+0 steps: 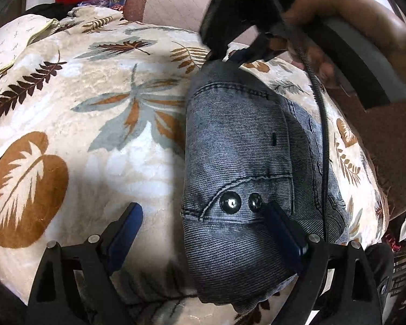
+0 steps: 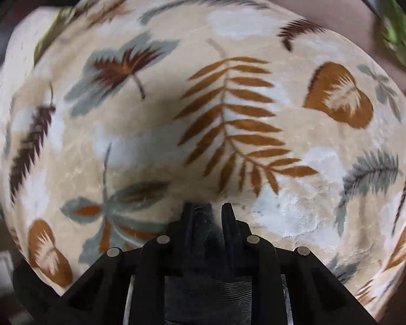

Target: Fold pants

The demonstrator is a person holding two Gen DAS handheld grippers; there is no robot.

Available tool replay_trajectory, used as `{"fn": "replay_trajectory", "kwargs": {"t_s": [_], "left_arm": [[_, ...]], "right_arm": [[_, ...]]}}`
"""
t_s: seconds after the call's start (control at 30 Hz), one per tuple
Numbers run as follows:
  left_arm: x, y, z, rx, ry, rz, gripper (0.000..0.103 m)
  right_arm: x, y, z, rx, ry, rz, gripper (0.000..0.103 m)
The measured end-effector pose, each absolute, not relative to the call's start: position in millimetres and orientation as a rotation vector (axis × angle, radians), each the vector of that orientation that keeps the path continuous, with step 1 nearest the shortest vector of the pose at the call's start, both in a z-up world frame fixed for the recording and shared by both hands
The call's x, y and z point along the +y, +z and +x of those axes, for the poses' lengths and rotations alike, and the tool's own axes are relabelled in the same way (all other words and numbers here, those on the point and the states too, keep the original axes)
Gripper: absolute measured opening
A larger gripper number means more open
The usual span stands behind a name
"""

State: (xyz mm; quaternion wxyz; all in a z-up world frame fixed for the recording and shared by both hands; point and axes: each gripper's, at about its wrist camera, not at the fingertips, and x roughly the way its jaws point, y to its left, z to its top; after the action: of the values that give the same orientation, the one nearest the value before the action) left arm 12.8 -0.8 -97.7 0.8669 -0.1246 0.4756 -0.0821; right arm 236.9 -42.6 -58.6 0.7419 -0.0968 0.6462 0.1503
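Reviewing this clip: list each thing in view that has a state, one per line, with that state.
Jeans: folded into a compact bundle, lying on the blanket, far end pinched.
Left gripper: open, one finger over the jeans, one over the blanket.
Right gripper: shut on the jeans' far edge.
Blanket: spread out flat under the jeans.

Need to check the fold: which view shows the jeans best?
The left wrist view: the folded jeans lie in full sight on the leaf-print blanket. The right wrist view shows only dark fabric between its fingers.
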Motion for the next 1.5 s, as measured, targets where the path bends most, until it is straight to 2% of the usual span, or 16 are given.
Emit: {"fn": "replay_trajectory", "kwargs": {"t_s": [0.13, 0.3, 0.37, 0.4, 0.43, 0.5, 0.7, 0.8, 0.87, 0.9, 1.0, 1.13, 1.2, 1.23, 1.27, 1.5], "left_arm": [[-1, -99, 14, 0.991, -0.161, -0.262, 0.093], [-4, -97, 15, 0.987, -0.144, -0.261, 0.094], [-4, -97, 14, 0.987, -0.137, -0.262, 0.094], [-5, -97, 14, 0.988, -0.132, -0.262, 0.095], [-6, -97, 14, 0.990, -0.132, -0.262, 0.095], [-6, -93, 12, 0.991, -0.123, -0.260, 0.095], [6, -76, 9, 0.971, -0.072, -0.269, 0.095], [12, -78, 11, 0.989, -0.044, -0.271, 0.095], [14, -82, 13, 1.016, -0.045, -0.279, 0.095], [15, -82, 12, 1.025, -0.047, -0.284, 0.095], [16, -69, 7, 0.983, -0.023, -0.269, 0.095], [17, -55, 8, 0.944, 0.006, -0.270, 0.095], [5, -66, 16, 0.998, 0.006, -0.221, 0.095], [-8, -81, 22, 1.062, 0.007, -0.142, 0.095], [-14, -88, 23, 1.081, 0.019, -0.083, 0.096], [-13, -62, 11, 0.987, 0.035, -0.068, 0.097]], "right_arm": [[-82, -15, 203, 1.257, 0.362, -0.083, 0.024], [-118, -1, 140, 1.203, 0.438, -0.035, 0.026], [-130, -18, 123, 1.200, 0.445, -0.040, 0.036], [-140, -38, 117, 1.236, 0.409, -0.059, 0.058], [-142, -60, 119, 1.284, 0.357, -0.117, 0.062], [-149, -71, 115, 1.256, 0.377, -0.111, 0.062], [-158, -18, 86, 1.101, 0.345, -0.094, 0.064], [-177, -24, 62, 1.071, 0.315, -0.050, 0.078], [-184, -70, 59, 1.197, 0.288, -0.062, 0.084], [-191, -82, 58, 1.182, 0.315, -0.031, 0.086], [-198, -64, 57, 1.176, 0.307, 0.003, 0.086], [-211, -31, 38, 1.062, 0.320, 0.051, 0.088], [-214, -51, 33, 1.106, 0.296, 0.038, 0.091], [-214, -82, 33, 1.207, 0.293, 0.017, 0.093], [-215, -90, 29, 1.186, 0.304, 0.014, 0.094], [-213, -38, 11, 1.026, 0.307, -0.010, 0.095]]}}
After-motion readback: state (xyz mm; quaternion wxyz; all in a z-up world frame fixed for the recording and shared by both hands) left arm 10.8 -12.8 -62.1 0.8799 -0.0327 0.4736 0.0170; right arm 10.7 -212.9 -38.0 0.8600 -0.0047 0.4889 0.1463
